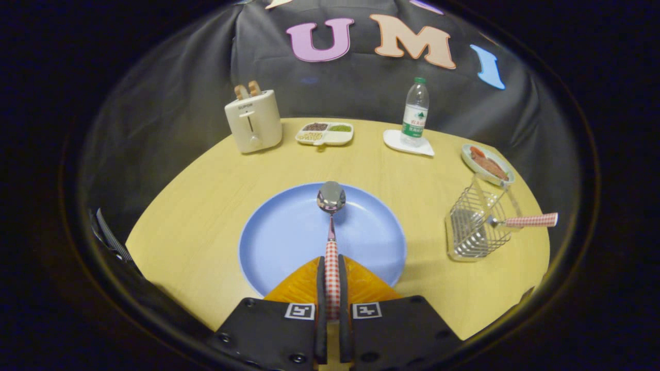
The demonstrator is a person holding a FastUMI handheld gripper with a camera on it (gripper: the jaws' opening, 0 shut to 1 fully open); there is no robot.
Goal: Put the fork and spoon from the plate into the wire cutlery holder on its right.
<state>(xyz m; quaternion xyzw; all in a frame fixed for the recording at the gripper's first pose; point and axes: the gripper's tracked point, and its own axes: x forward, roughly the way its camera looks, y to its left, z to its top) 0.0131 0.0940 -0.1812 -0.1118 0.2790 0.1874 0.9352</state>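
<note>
The gripper [332, 288] is clamping the spoon [331, 226] by its checked handle, both fingers [320, 288] pressing on it from either side, with the bowl of the spoon pointing straight ahead over the blue plate [278, 237]. The spoon's long axis is running directly away from the gripper, in line with the fingers, and whether the bowl is touching the plate or hanging just above it cannot be told.

The wire cutlery holder [477, 226] is standing on the worktop [206, 206] well to the right of the plate and a little further ahead, so the coming move is turning on a swing to the right and a tilt of the spoon toward upright. The fork [523, 221] is already leaning in the holder (its checked handle is sticking out to the right over the rim), which is narrowing the free opening on that side.

Nothing is standing between plate and holder. A small dish of food [487, 164] is sitting just beyond the holder, a water bottle [415, 114] is resting on a white coaster further back, and a toaster [252, 121] and a divided tray [325, 134] are lining the far edge, well apart from the path.
</note>
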